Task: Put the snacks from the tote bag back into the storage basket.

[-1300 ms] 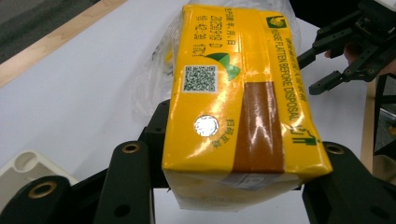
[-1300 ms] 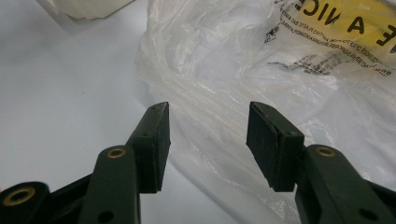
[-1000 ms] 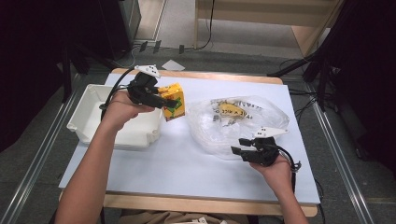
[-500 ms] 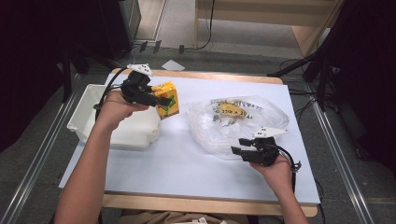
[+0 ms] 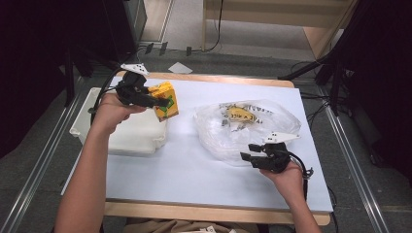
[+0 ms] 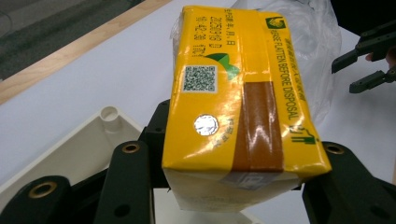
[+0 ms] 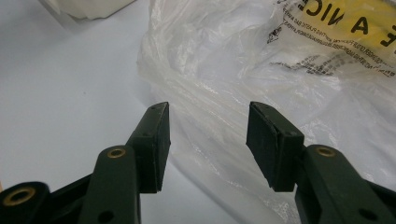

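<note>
Jaws of the left gripper (image 5: 163, 103) clamp a yellow carton (image 6: 238, 98); right gripper (image 5: 248, 151) jaws stand apart beside the plastic bag (image 5: 243, 127).

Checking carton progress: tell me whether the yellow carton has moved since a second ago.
Yes. The yellow carton, held in the left claw, has shifted leftward toward the white bin, now overlapping its right edge.
</note>
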{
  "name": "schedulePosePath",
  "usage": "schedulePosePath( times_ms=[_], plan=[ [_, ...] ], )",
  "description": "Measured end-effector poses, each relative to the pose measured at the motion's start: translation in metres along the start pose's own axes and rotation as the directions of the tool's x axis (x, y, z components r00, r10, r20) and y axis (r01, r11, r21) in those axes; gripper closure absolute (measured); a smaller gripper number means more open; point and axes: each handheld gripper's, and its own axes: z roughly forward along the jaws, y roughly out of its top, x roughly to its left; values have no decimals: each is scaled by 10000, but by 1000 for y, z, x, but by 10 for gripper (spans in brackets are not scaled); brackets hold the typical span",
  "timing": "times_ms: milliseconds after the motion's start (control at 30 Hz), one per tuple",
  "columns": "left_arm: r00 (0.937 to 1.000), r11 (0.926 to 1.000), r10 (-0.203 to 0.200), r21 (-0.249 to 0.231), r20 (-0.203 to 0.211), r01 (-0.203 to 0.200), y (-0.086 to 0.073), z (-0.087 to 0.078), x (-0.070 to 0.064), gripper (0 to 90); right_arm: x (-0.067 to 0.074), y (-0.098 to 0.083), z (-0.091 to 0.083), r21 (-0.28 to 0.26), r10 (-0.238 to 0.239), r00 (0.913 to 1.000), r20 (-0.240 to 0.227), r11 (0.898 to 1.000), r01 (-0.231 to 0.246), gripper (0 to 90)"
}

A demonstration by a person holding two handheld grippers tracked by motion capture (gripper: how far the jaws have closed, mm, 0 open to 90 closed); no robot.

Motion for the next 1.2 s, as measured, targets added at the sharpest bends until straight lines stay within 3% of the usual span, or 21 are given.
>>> schedulePosePath(
  times_ms=[133,900,1033,1200],
  plan=[
    [9997,9999,65,152,-243,-61,-2,-3,2,522,0,0,0,33,9,10000,-1,10000,-9,510],
    [9975,9994,-294,171,-644,306,-16,-13,20,521,0,0,1,42,-3,10000,-30,10000,3,511],
    [9942,9983,-559,130,-921,573,-22,-17,28,522,0,0,1,45,2,10000,-23,10000,-2,511],
    [9926,9980,-605,92,-1049,618,-27,-16,33,521,1,1,1,46,-17,10000,-38,10000,17,511]
  ],
)
